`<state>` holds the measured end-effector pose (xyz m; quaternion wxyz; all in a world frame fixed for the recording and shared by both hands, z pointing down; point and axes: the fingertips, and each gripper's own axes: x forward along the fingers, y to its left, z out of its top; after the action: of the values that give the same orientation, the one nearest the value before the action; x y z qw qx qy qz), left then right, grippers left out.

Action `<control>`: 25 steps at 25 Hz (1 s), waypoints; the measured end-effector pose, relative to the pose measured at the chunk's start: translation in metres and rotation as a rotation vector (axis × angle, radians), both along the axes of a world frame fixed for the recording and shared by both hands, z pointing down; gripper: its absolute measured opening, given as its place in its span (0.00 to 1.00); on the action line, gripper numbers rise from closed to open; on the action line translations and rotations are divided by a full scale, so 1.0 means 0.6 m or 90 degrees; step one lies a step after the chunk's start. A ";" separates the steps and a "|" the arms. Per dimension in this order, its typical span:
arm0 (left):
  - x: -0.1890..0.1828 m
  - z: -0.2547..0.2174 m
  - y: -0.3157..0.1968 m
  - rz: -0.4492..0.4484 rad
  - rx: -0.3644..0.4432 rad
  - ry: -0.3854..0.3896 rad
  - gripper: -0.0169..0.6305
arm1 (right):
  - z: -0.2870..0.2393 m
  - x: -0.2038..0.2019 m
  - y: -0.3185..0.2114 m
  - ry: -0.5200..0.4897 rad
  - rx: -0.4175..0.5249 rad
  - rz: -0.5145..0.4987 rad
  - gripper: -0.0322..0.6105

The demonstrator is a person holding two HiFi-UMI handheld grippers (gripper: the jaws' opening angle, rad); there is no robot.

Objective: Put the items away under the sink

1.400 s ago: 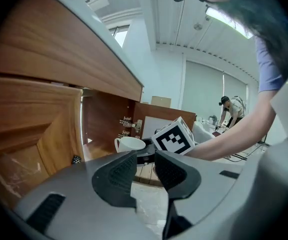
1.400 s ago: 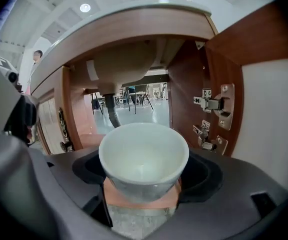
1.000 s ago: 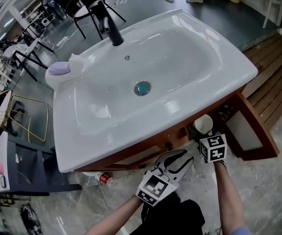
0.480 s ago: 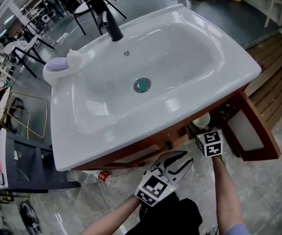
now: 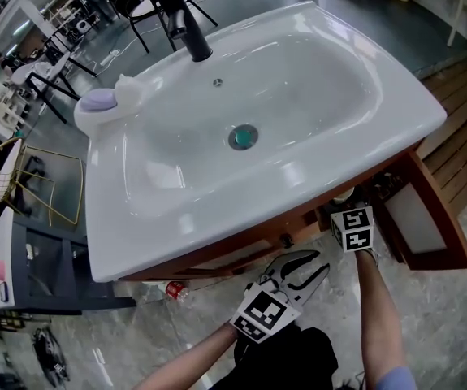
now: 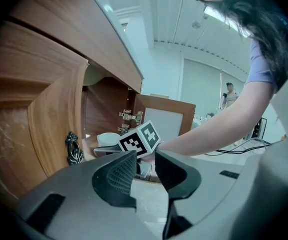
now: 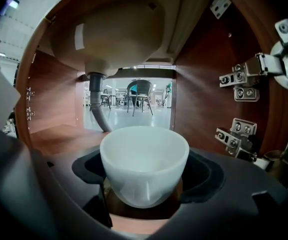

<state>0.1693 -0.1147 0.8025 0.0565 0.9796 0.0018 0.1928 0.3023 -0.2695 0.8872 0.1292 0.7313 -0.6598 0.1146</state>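
While gripping the white cup (image 7: 144, 154) in the right tool (image 7: 144, 184), jaws shut against its lower wall from either side, reaching in through the open right side of the cabinet under the sink (image 5: 136, 242). Cup upright, long axis vertical, mouth up, low over the wooden cabinet floor (image 7: 53, 136); cannot tell whether touching it. Ahead of the cup and to its left, the grey drain pipe (image 7: 98, 104) hanging from the basin's underside. To its right, the side wall with the door hinges (image 7: 239, 84). Bare board straight below and in front.

Judging from that: nothing left but to lower straight down, with no further reach needed, then part the jaws and draw back along the same line toward the open door (image 5: 416, 218). Worth keeping the cup level, being smooth and narrow at the base, so likely to tip or roll if let go above the board.

Outside, the left tool (image 6: 145, 176), in front of the closed left door (image 6: 48, 114) and near its dark handle (image 6: 73, 148), jaws apart with nothing between them. Farther from the cup than the right one, and not needed for this step. Nearer, though, to a red-capped bottle (image 5: 175, 290) lying on the floor below the sink's left part, probably next to be stowed.
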 end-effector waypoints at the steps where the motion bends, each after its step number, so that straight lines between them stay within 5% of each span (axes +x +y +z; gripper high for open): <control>1: 0.000 0.001 0.001 0.001 0.000 -0.001 0.22 | -0.001 0.000 0.001 -0.001 0.002 0.004 0.69; 7: -0.005 0.000 0.009 0.003 -0.002 -0.012 0.22 | -0.024 -0.009 0.014 -0.039 0.036 0.013 0.70; 25: -0.027 -0.090 0.076 0.016 -0.043 -0.041 0.22 | -0.107 -0.039 0.154 -0.070 -0.004 0.026 0.69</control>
<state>0.1531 -0.0691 0.7488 0.0873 0.9704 0.0190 0.2245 0.2787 -0.1773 0.8227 0.0926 0.7367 -0.6507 0.1590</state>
